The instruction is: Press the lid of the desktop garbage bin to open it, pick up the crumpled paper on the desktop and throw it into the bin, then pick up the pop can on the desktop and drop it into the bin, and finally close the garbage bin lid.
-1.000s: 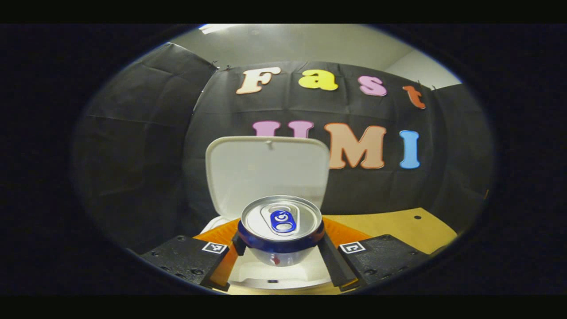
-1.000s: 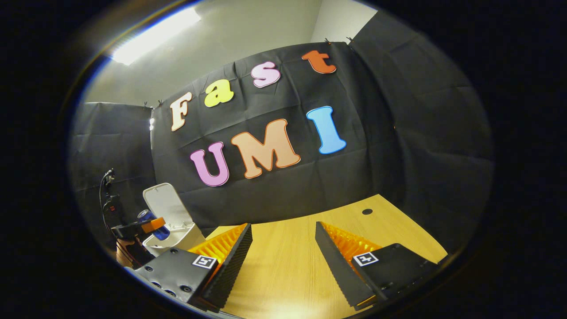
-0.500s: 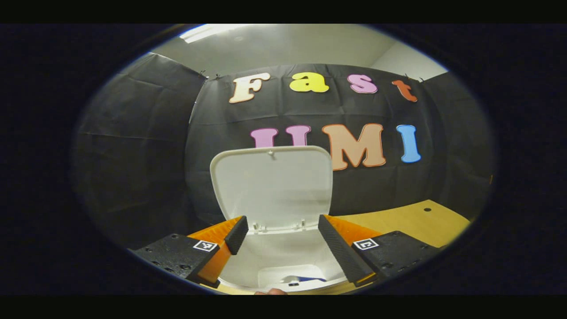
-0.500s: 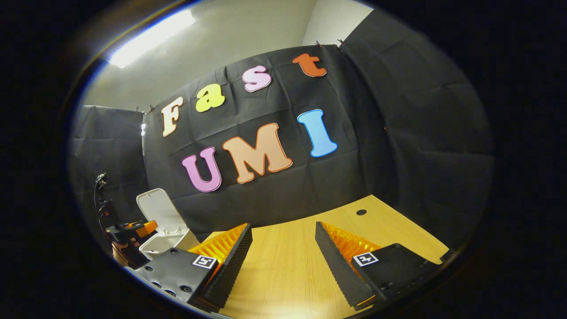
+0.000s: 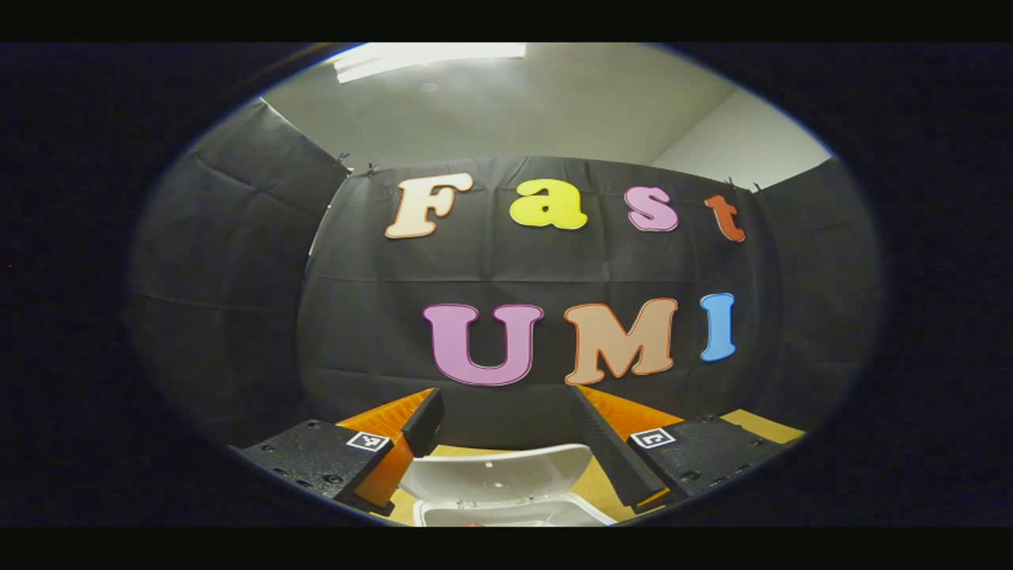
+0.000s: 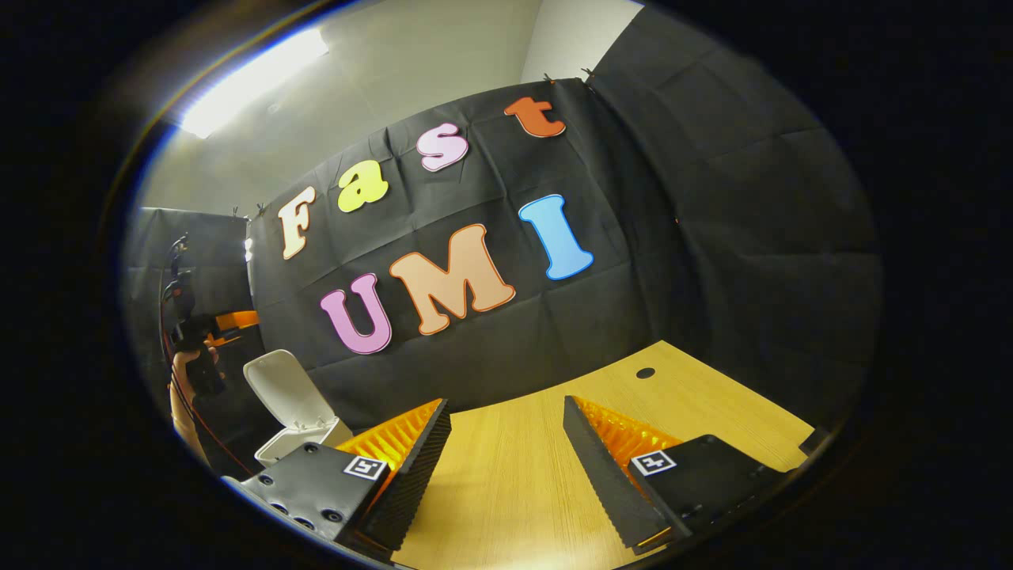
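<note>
Left gripper view: the left gripper (image 5: 506,431) has its fingers apart and holds nothing. The lid (image 5: 497,479) of the garbage bin (image 5: 514,516) lies at 6 o'clock, directly below and between the fingers, raised on its hinge with its broad inner face toward the camera and its long axis running 9 to 3 o'clock. The bin's mouth shows as a pale rim beneath it; its contents cannot be made out. Judgement: closing the lid is what remains, and this gripper, directly above the lid, is the nearer.

Right gripper view: the right gripper (image 6: 506,443) has its fingers spread and empty over bare desk (image 6: 506,491). The bin stands well apart at 8 o'clock, lid up. The left gripper, held in a hand (image 6: 188,372), hangs above and just left of the lid.
</note>
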